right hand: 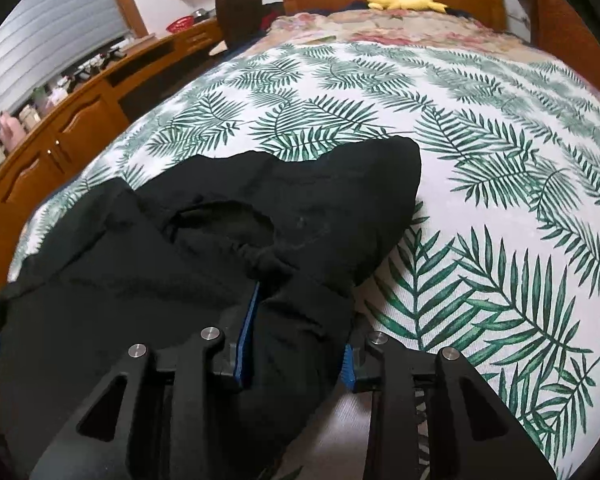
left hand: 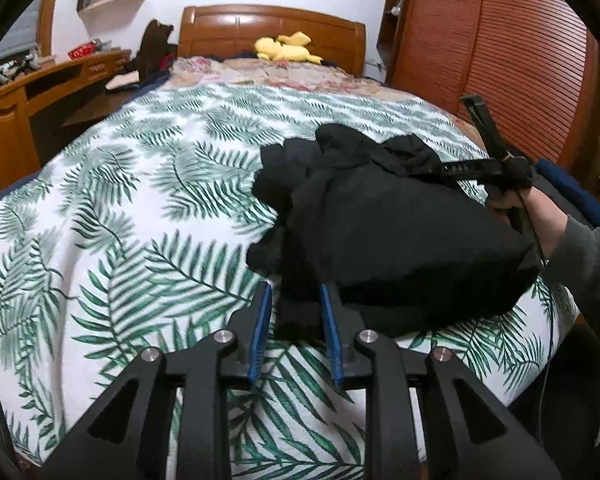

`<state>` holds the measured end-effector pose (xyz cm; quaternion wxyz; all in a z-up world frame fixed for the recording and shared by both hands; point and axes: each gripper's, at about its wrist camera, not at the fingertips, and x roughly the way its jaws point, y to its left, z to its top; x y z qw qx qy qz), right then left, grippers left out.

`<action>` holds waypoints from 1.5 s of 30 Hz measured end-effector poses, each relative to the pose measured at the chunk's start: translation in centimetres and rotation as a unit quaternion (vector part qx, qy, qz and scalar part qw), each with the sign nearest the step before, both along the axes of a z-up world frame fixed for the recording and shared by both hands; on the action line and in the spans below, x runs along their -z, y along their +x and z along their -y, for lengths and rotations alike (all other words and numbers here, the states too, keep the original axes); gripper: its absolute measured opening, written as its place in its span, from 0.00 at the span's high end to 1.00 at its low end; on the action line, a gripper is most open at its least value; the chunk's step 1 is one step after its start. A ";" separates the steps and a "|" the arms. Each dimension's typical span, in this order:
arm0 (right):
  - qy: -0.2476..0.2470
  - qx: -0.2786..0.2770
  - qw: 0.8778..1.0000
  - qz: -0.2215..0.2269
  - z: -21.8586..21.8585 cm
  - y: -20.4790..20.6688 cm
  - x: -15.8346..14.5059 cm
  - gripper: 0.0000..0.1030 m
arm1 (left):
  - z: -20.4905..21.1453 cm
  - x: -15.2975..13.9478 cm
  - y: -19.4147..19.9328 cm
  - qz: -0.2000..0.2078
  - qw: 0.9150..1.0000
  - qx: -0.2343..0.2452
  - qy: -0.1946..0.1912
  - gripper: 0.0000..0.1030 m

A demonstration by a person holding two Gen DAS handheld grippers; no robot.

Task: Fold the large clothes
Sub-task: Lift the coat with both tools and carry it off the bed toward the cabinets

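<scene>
A large black garment lies bunched on the bed with the palm-leaf cover. My left gripper stands open at the garment's near left edge, with a fold of black cloth between its blue pads. In the right wrist view the garment spreads over the left half of the bed cover. My right gripper is partly open with thick black cloth draped between and over its fingers; its tips are hidden. The right gripper also shows in the left wrist view, held by a hand at the garment's far right.
A wooden headboard and a yellow plush toy are at the far end. A wooden desk runs along the left side. A red-brown wardrobe stands to the right.
</scene>
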<state>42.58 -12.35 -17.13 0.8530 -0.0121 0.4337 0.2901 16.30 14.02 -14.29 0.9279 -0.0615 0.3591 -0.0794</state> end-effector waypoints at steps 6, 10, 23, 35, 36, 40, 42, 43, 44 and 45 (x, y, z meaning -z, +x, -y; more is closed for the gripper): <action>0.006 0.000 1.000 0.006 0.3 0.0 0.6 0.66 | 0.4 0.1 -0.2 -0.007 1.000 0.002 -0.002 0.77; 0.011 0.003 1.000 0.010 0.5 -0.2 0.8 0.65 | 0.4 0.8 0.5 -0.022 1.000 -0.005 0.003 0.76; 0.026 0.009 1.000 0.004 0.9 -0.3 1.2 0.63 | 0.5 2.2 1.3 -0.037 0.999 -0.001 0.009 0.69; 0.049 0.004 0.999 -0.008 1.4 -0.1 0.8 0.70 | 1.3 1.6 1.1 -0.029 0.999 0.014 0.007 0.97; 0.046 0.004 0.999 0.000 1.3 -0.3 0.3 0.73 | 1.4 1.3 1.1 -0.027 0.999 0.014 0.013 0.97; 0.033 0.010 0.999 0.031 0.4 -1.2 -1.9 0.79 | 0.3 -0.2 0.6 -0.009 1.000 -0.001 -0.004 0.98; 0.040 0.002 0.998 0.046 -0.3 -1.6 -3.5 0.80 | -0.3 -1.1 0.2 0.004 1.000 -0.012 0.000 0.98; 0.045 -0.004 0.998 0.052 -0.8 -1.8 -4.1 0.81 | -1.0 -1.8 -0.3 0.014 1.000 -0.021 0.003 0.98; 0.047 -0.014 0.997 0.060 -1.7 -2.2 -5.1 0.81 | -1.5 -2.2 -0.7 0.022 0.999 -0.027 0.004 0.98; 0.045 -0.023 0.996 0.069 -2.6 -2.5 -5.8 0.81 | -2.3 -2.7 -1.2 0.031 0.999 -0.034 0.007 0.98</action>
